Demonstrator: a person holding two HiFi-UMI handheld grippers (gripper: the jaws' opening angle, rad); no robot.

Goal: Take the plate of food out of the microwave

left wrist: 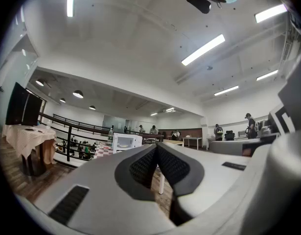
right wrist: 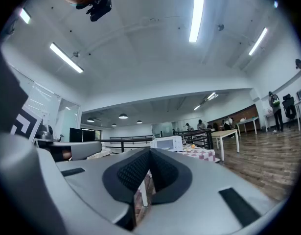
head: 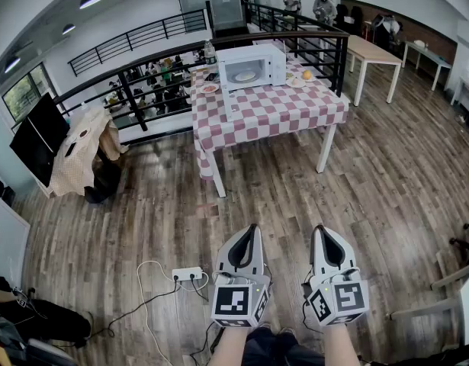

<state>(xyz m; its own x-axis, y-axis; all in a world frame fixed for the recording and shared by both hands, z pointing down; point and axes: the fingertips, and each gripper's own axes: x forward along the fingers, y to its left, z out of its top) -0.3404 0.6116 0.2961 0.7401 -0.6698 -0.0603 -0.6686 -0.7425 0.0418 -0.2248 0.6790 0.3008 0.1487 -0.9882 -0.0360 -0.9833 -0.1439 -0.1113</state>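
Observation:
A white microwave (head: 252,67) stands at the far edge of a table with a red-and-white checked cloth (head: 272,109), well ahead of me. A pale plate of food (head: 245,75) shows inside it through the front. I cannot tell whether its door is open. My left gripper (head: 253,230) and right gripper (head: 319,230) are held level side by side low in the head view, far short of the table. Both are shut with nothing between the pads. The microwave (left wrist: 127,142) appears small beyond the left gripper (left wrist: 157,148), and the microwave (right wrist: 166,143) also beyond the right gripper (right wrist: 150,152).
Next to the microwave are a small plate (head: 210,88), a plate with an orange fruit (head: 305,75) and a bottle (head: 210,52). A black railing (head: 142,90) runs behind the table. A power strip (head: 187,274) with cables lies on the wood floor at my left. White tables (head: 375,56) and people stand at the back right.

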